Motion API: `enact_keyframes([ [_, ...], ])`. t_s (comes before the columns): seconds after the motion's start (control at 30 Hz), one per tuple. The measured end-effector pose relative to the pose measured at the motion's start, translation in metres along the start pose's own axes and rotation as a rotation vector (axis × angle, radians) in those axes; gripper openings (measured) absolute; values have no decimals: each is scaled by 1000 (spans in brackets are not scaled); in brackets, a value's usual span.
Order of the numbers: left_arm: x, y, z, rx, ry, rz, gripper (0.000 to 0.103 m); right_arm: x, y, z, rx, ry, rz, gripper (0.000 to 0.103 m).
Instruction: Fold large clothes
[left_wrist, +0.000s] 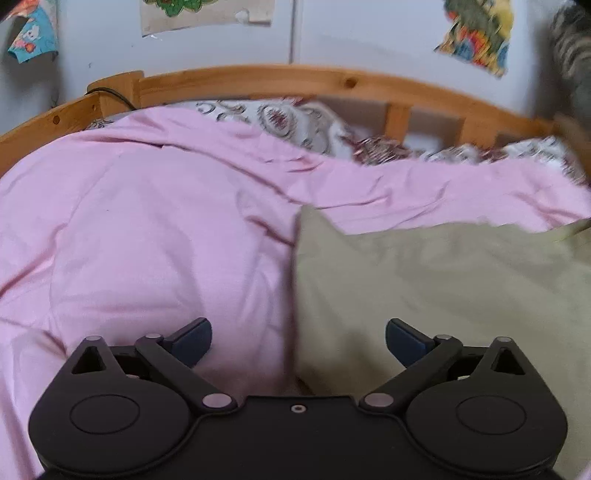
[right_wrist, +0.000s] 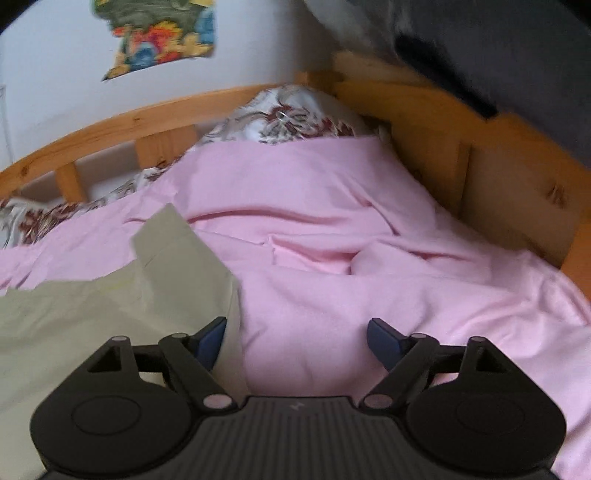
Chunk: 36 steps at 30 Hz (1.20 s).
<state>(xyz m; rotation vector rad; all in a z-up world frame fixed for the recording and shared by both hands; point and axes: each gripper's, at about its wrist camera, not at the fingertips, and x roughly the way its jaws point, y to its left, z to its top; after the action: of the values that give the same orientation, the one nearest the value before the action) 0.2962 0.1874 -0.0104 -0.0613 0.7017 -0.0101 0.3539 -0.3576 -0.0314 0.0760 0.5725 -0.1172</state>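
A pale olive-green garment (left_wrist: 443, 288) lies flat on a pink bed cover (left_wrist: 147, 229). In the left wrist view its left edge runs down between the jaws of my left gripper (left_wrist: 298, 341), which is open and hovers just above that edge, holding nothing. In the right wrist view the same garment (right_wrist: 92, 306) fills the lower left, with a sleeve-like flap pointing up. My right gripper (right_wrist: 296, 341) is open over the garment's right edge; its left fingertip (right_wrist: 212, 339) is above the green cloth, the right one over the pink cover.
A wooden bed frame (left_wrist: 258, 79) curves around the far side and the right side (right_wrist: 480, 155). A flower-patterned pillow (left_wrist: 288, 118) lies against the rail. Colourful pictures (right_wrist: 159, 33) hang on the white wall. A dark striped cloth (left_wrist: 572, 48) hangs at the top right.
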Motion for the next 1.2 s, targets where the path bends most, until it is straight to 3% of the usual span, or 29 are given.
enact_keyframes([
  [0.17, -15, -18, -22, 23, 63, -4, 102, -51, 26, -1, -90, -99, 103, 102],
  [0.23, -18, -23, -34, 22, 93, 12, 102, -70, 46, -8, -130, -145, 154, 103],
  [0.33, -19, -24, -48, -61, 123, 49, 102, -84, 86, -18, -196, -201, 220, 103],
  [0.5, -17, -20, -63, -185, 126, 126, 102, -68, 172, -38, -367, -209, 318, 103],
  [0.63, -21, -16, -75, -206, 111, 154, 102, -36, 219, -61, -490, -183, 288, 103],
  [0.83, -31, -17, -80, -211, 64, 151, 102, -10, 226, -94, -490, -164, 246, 103],
  [0.97, -49, -24, -88, -276, -37, 155, 102, -3, 228, -95, -500, -146, 230, 103],
  [1.13, -83, -46, -108, -331, -163, 138, 102, -19, 218, -91, -475, -143, 243, 103],
  [1.2, -92, -54, -116, -357, -168, 122, 102, -42, 206, -87, -402, -139, 216, 103],
])
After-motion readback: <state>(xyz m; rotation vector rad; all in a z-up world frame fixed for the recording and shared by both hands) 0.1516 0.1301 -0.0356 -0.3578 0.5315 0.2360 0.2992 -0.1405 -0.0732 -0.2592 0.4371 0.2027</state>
